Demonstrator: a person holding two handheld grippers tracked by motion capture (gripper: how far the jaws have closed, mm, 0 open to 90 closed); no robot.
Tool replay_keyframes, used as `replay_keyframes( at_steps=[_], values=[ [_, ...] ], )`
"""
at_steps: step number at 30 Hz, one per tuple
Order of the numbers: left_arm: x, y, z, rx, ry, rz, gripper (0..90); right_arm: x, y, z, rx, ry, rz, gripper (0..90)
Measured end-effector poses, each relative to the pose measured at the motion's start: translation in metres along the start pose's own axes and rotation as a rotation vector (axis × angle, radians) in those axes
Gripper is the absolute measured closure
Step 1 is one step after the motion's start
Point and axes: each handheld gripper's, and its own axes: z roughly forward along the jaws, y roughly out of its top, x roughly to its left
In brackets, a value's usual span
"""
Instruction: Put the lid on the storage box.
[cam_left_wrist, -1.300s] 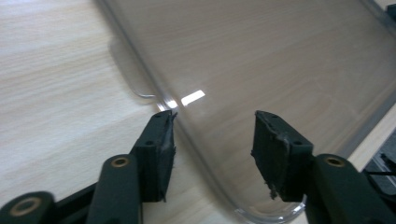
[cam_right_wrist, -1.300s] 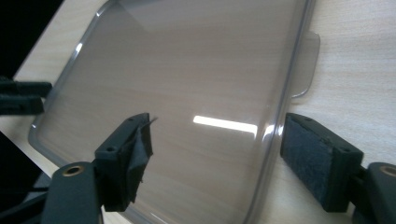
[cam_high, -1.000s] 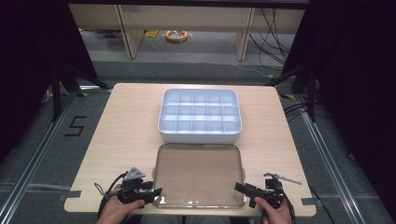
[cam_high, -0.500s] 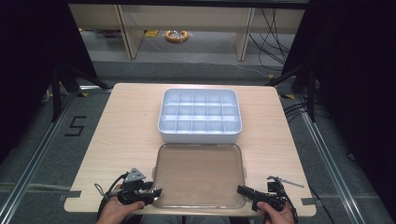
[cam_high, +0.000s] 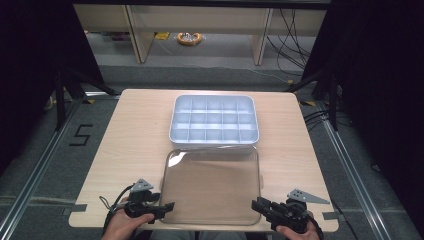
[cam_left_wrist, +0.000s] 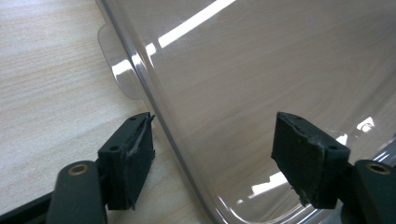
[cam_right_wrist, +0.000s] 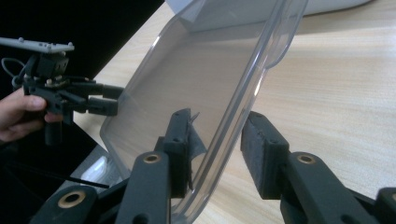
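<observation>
- Clear plastic lid (cam_high: 210, 185), a shallow rounded rectangle with a raised rim, lets the wood grain show through and carries bright streaks of glare.
- It lies at the near edge of the tabletop (cam_high: 130, 135), just before the pale blue divided box (cam_high: 214, 120).
- A small tab (cam_left_wrist: 117, 65) juts from its left rim.
- Left tongs (cam_high: 167, 206) have just been opening; the jaws stand wide astride the rim, pads clear of it.
- Right tongs (cam_right_wrist: 217, 149) have just been closing; the rim runs between the jaws, the left pad against it, a slight gap at the right pad, and that side is tilted up off the tabletop.
</observation>
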Motion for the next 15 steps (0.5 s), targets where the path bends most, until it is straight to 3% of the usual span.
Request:
replay_keyframes(
  at_steps=[1, 4, 7, 8, 9, 11, 12, 13, 15],
  values=[
    [0.000, 0.000, 0.000, -0.008, -0.001, -0.004, 28.9, 0.002, 0.001, -0.002, 0.016, 0.002, 0.037, 65.0],
    [0.001, 0.000, 0.000, -0.011, -0.013, -0.006, 29.2, 0.000, 0.001, -0.001, 0.007, -0.003, 0.011, 65.1],
    [0.003, 0.000, 0.000, -0.027, -0.027, -0.051, 29.1, -0.004, 0.003, -0.001, 0.008, 0.006, -0.010, 65.0],
    [0.002, 0.000, 0.002, -0.047, -0.022, -0.075, 28.7, -0.002, 0.003, -0.001, 0.022, 0.014, 0.018, 65.1],
    [0.002, 0.000, 0.002, -0.047, -0.022, -0.075, 28.6, -0.002, 0.003, -0.001, 0.022, 0.014, 0.018, 65.1],
    [0.004, 0.000, 0.000, -0.024, -0.022, -0.041, 29.5, -0.004, 0.004, -0.002, 0.025, 0.006, -0.034, 65.2],
    [0.004, 0.000, 0.001, -0.039, -0.035, -0.063, 32.3, -0.005, 0.004, 0.000, 0.010, 0.015, -0.056, 65.7],
    [0.005, 0.000, 0.001, -0.050, -0.040, -0.081, 32.3, -0.005, 0.004, 0.000, 0.010, 0.015, -0.056, 65.7],
    [0.011, -0.001, -0.001, -0.066, -0.062, -0.134, 41.1, -0.005, 0.004, -0.001, 0.018, 0.002, -0.037, 65.7]
  ],
)
